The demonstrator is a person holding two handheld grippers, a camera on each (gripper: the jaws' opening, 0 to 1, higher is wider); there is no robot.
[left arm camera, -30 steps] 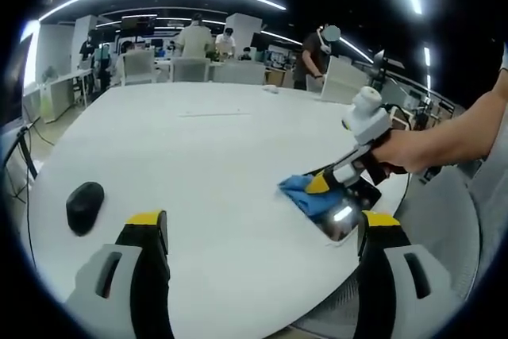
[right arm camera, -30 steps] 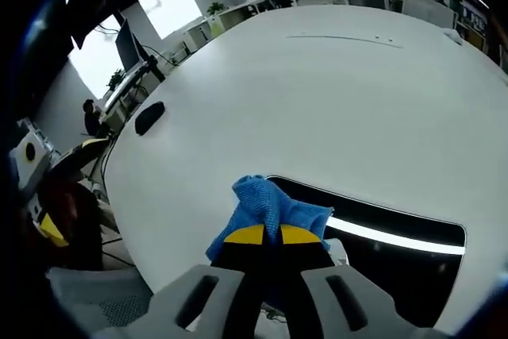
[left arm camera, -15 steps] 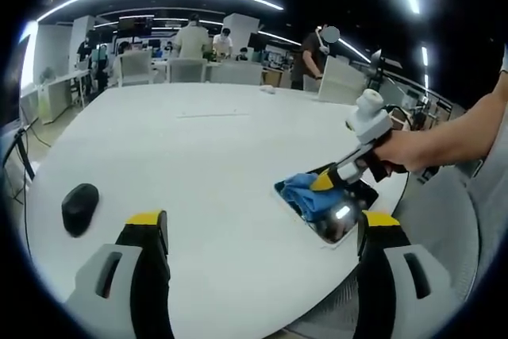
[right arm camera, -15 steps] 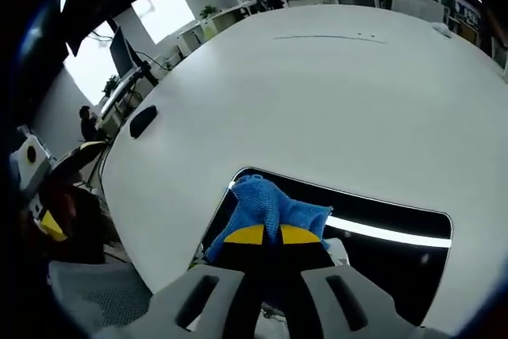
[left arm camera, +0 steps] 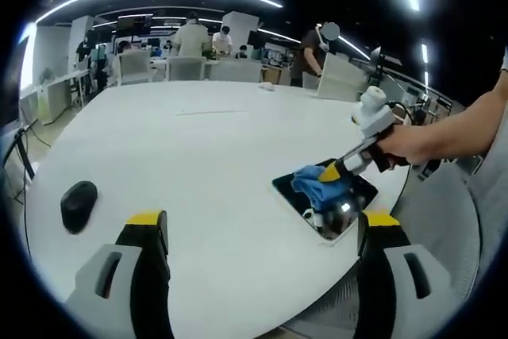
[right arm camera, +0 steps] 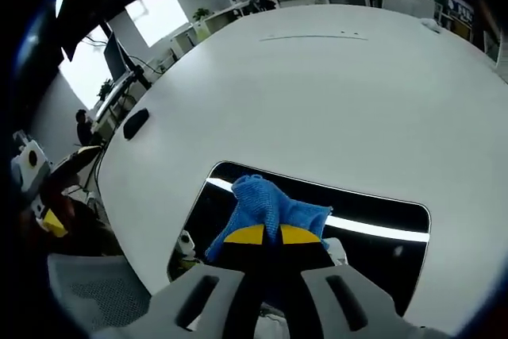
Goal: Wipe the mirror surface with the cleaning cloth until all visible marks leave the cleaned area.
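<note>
Two yellow-tipped jaws of the right gripper (right arm camera: 264, 235) clamped on a crumpled blue cleaning cloth (right arm camera: 266, 208), cloth pressed on the dark rectangular mirror (right arm camera: 373, 212) lying flat near the round white table's (right arm camera: 317, 93) edge, left gripper (left arm camera: 258, 228) spread wide and holding nothing, black computer mouse (left arm camera: 78, 205) well apart.

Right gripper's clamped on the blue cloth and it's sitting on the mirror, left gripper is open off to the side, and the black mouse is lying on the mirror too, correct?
Not quite: the black mouse lies on the white table, well apart from the mirror, as the left gripper view shows. The rest holds: the right gripper is shut on the blue cloth on the mirror, and the left gripper is open, off to the side.
</note>
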